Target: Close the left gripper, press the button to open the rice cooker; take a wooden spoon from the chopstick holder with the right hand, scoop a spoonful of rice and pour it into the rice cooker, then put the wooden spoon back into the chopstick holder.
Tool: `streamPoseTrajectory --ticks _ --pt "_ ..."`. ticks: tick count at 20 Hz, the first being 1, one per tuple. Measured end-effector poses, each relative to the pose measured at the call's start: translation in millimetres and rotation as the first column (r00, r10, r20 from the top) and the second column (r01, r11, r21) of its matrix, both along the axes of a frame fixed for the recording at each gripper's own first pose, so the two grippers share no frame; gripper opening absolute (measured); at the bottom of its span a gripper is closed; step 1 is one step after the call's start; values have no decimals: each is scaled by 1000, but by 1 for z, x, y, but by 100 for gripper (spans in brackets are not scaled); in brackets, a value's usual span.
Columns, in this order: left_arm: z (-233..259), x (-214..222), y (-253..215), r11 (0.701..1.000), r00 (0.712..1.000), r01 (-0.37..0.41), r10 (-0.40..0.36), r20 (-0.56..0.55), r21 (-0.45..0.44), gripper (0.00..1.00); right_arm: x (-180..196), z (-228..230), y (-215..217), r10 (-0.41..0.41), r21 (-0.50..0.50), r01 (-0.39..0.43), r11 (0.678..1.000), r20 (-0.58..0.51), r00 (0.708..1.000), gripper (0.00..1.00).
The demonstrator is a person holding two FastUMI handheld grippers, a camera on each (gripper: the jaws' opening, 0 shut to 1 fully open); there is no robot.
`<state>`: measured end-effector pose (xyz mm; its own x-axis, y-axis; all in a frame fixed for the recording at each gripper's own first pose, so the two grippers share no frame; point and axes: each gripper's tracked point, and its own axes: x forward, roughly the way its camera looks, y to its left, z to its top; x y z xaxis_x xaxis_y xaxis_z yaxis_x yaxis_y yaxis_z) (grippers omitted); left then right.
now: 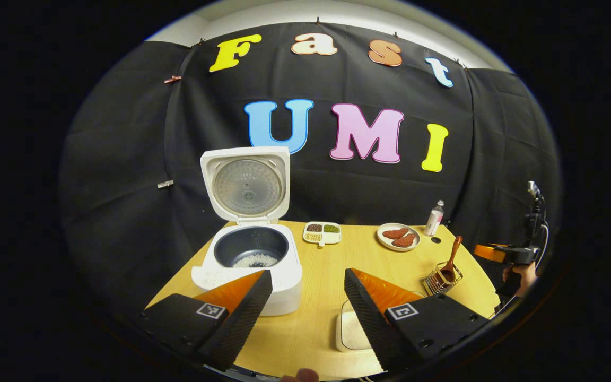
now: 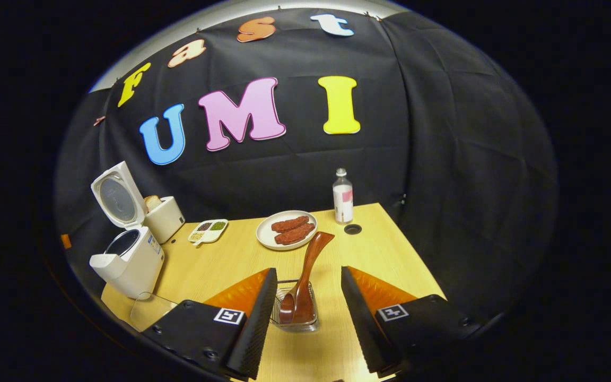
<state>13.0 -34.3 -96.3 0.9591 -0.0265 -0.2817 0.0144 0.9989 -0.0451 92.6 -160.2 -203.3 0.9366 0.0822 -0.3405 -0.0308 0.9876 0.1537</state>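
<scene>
Beside the open cooker (image 1: 252, 249), the spoon (image 2: 305, 276) stands in its holder (image 2: 296, 307); both tools gape empty, so the task looks finished.

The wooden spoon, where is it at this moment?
The wooden spoon stands in the chopstick holder near the table's front, between the open fingers of the right tool, with the plate behind it.

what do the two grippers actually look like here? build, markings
Both the left gripper and right gripper have two wedge-shaped fingers with ribbed inner faces. Each finger block carries a square black-and-white marker tag. Small screws dot the blocks.
</scene>
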Motion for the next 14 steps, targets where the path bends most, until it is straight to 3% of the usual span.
streamPoseTrajectory --ticks 8,14 --pt "59 40 30 1000 989 -6 9 150 -20 94 -72 108 36 11 -22 -7 1000 177 984 77" --pt "101 79 71 997 968 -37 51 247 -62 94 -108 163 87 56 -43 -47 998 263 963 78"
